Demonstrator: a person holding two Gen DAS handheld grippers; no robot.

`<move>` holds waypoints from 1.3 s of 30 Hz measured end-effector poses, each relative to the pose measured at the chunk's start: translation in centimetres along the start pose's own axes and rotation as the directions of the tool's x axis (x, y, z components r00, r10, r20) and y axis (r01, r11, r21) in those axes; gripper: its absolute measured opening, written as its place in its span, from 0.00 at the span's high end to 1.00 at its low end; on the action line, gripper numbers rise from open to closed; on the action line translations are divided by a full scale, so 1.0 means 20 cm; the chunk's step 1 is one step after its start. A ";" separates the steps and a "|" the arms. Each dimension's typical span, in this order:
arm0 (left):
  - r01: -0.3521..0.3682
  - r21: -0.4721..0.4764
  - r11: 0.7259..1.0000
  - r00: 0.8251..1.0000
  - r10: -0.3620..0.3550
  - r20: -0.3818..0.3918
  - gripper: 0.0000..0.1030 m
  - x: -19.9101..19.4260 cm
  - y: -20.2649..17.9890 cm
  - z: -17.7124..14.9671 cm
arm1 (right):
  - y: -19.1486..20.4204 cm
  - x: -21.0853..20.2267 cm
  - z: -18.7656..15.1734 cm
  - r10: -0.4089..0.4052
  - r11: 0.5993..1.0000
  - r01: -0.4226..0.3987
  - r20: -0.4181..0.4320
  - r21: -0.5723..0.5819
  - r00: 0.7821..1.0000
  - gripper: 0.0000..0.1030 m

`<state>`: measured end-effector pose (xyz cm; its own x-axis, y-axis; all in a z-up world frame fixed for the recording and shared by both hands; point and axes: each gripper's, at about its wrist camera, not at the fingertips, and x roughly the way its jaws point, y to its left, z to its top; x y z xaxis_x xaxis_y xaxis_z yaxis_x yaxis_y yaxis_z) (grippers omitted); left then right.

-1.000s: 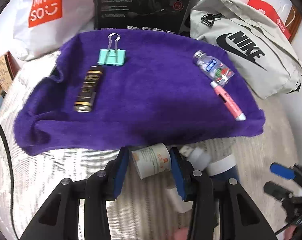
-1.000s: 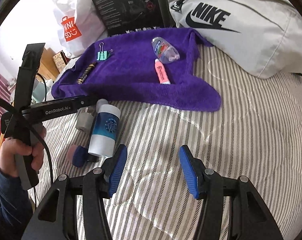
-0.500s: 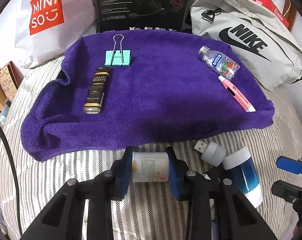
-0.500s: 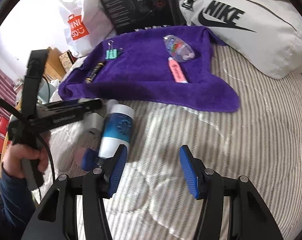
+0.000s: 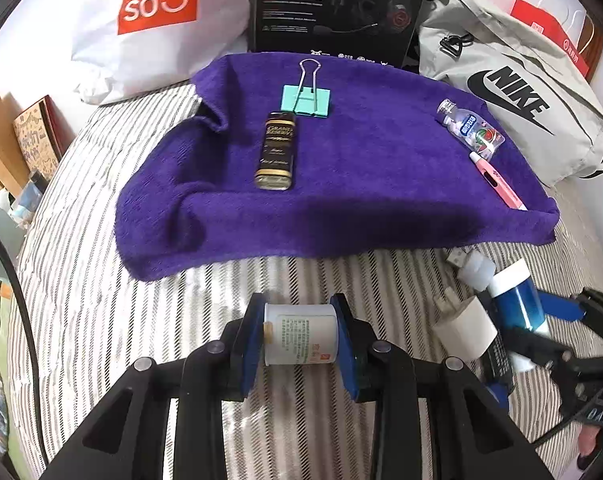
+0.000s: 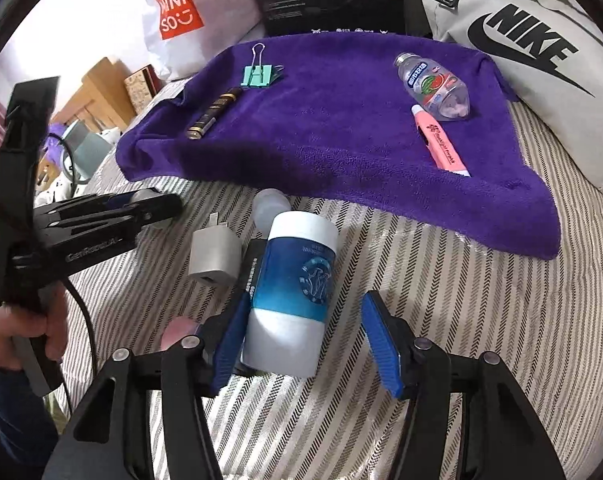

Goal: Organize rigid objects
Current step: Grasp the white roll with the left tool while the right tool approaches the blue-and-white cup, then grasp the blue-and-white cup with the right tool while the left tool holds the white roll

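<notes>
My left gripper point(image 5: 299, 338) is shut on a small white pill bottle point(image 5: 300, 335), held sideways above the striped bedding, in front of the purple towel point(image 5: 361, 184). On the towel lie a teal binder clip point(image 5: 306, 98), a black-and-gold lighter point(image 5: 275, 152), a clear candy bottle point(image 5: 471, 130) and a pink pen point(image 5: 497, 180). My right gripper point(image 6: 307, 344) is open around the lower end of a blue-and-white tube point(image 6: 291, 292) lying on the bed; its left finger is close beside the tube. The left gripper point(image 6: 101, 220) also shows in the right wrist view.
A white charger plug point(image 6: 215, 254), a small white cap point(image 6: 270, 207) and a black object under the tube lie by the tube. A Miniso bag point(image 5: 157, 8), a black headset box point(image 5: 337, 4) and a grey Nike bag point(image 5: 513, 92) line the back.
My left gripper closed on the pill bottle and lifted it back and left, away from the pile. My right gripper moved forward until its open fingers flank the blue-and-white tube.
</notes>
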<state>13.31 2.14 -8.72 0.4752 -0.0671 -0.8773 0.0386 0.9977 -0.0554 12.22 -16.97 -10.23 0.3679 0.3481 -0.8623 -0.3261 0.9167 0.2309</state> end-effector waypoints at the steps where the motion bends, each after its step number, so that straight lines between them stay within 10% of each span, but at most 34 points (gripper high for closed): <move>1: 0.003 0.001 1.000 1.000 -0.003 0.002 0.69 0.00 0.00 0.00 | 0.00 -0.01 0.00 -0.014 1.000 0.014 0.006 -0.009 1.000 0.46; 22: 0.011 0.016 1.000 1.000 -0.011 0.022 0.69 -0.01 0.01 -0.02 | -0.06 -0.04 -0.05 -0.230 0.971 0.230 0.007 -0.073 0.973 0.65; 39: 0.021 0.022 1.000 0.998 -0.022 0.051 0.71 -0.06 0.03 -0.02 | -0.13 -0.08 -0.07 -0.174 0.984 0.174 0.025 -0.033 0.984 0.65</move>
<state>12.32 2.74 -7.90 0.5185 -0.0896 -0.8504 0.0677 0.9957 -0.0636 11.16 -20.19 -10.03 0.4404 0.1884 -0.8778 -0.2857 0.9563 0.0619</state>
